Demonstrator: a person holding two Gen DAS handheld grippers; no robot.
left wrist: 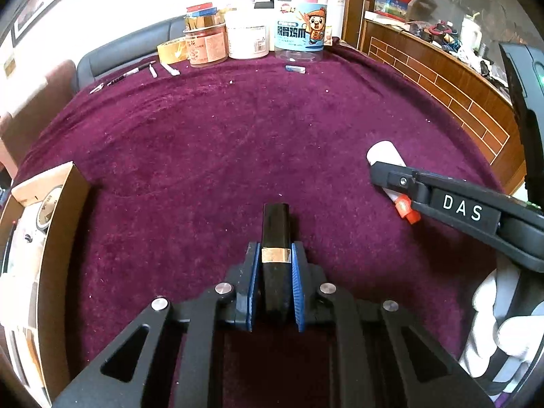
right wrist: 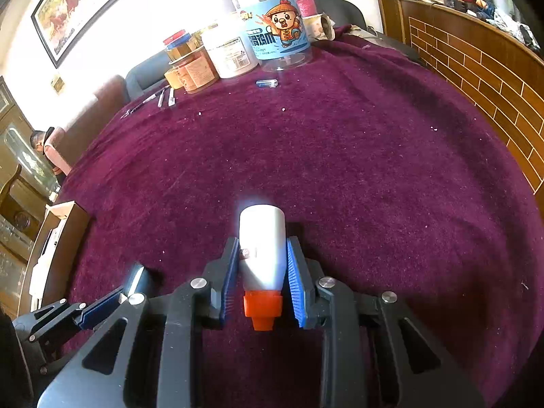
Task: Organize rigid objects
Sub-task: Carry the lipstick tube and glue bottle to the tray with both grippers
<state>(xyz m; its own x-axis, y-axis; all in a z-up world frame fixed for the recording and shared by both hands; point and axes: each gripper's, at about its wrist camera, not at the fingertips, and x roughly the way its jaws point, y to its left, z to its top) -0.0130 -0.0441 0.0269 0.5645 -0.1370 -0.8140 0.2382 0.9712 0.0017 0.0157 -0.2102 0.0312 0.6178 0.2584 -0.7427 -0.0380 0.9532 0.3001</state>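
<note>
The left gripper [left wrist: 275,258] has its jaws clamped on a black tube [left wrist: 276,234] at its gold band: stiff, light, glossy, so likely slippery. The right gripper [right wrist: 260,261] pinches a white bottle [right wrist: 261,244] mid-body, orange cap rearward; light, firm plastic. Beyond lies the counter [left wrist: 238,129], with a box [left wrist: 57,238] left.

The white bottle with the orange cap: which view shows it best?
The right wrist view: the white bottle fills the centre, orange cap toward the camera. The left wrist view shows it partly hidden behind the right gripper.
</note>
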